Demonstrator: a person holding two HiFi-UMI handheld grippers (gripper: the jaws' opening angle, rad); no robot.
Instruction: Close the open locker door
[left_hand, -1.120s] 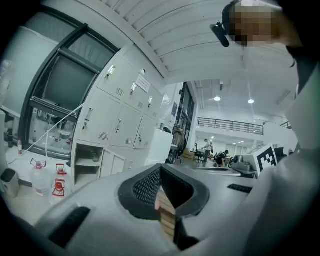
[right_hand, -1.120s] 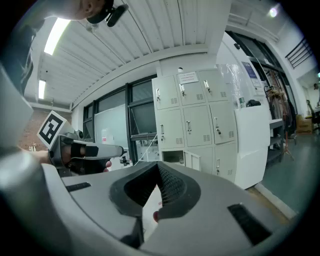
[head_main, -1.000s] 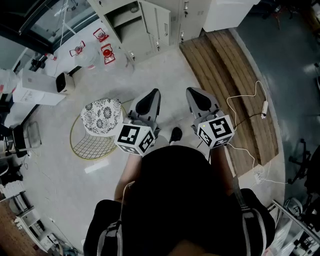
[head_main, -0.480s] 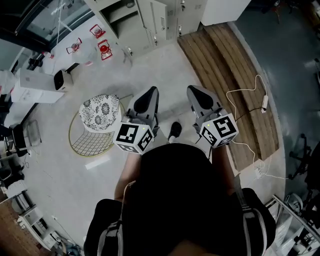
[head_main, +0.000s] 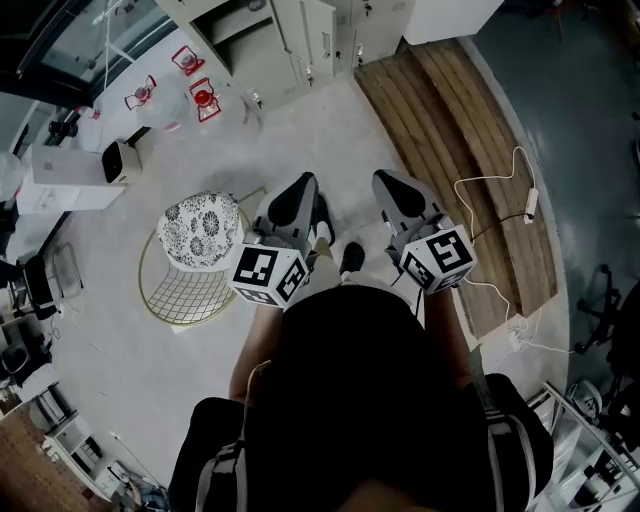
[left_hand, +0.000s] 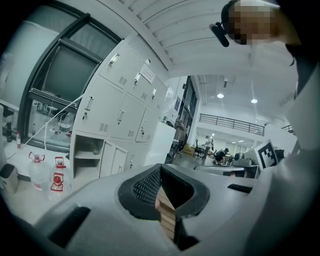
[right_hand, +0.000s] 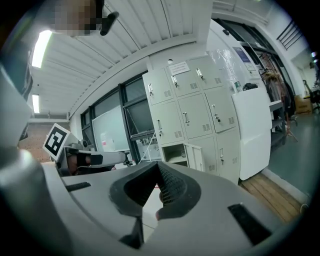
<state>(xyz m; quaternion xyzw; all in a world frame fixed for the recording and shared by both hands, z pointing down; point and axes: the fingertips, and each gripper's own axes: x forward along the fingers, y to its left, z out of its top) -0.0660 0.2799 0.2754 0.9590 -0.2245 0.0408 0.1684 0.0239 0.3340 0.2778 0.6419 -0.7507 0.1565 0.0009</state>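
The person holds both grippers out in front of the body, side by side but apart. The left gripper (left_hand: 160, 171) has its jaws shut, tip against tip, and nothing is between them. The right gripper (right_hand: 159, 167) is the same: its jaws are pressed together and hold nothing. Only a bit of floor shows through the small gap behind each pair of tips.

The lockers (right_hand: 192, 112) stand well ahead of both sets of jaws, across a pale floor (head_main: 330, 140). One low locker is open, and its locker door (right_hand: 196, 156) sticks out from the front. Neither gripper touches the door. It is far from the jaws.

Ahead of the right jaws and off to the right lies a wooden platform (head_main: 450, 130) with a white cable (head_main: 495, 215) on it. To the left of the left jaws, close by, is a round stool (head_main: 203, 228) with a dotted cushion and a gold wire frame. Farther ahead and to the left, near the lockers, stand red and white bottles (head_main: 203, 98).
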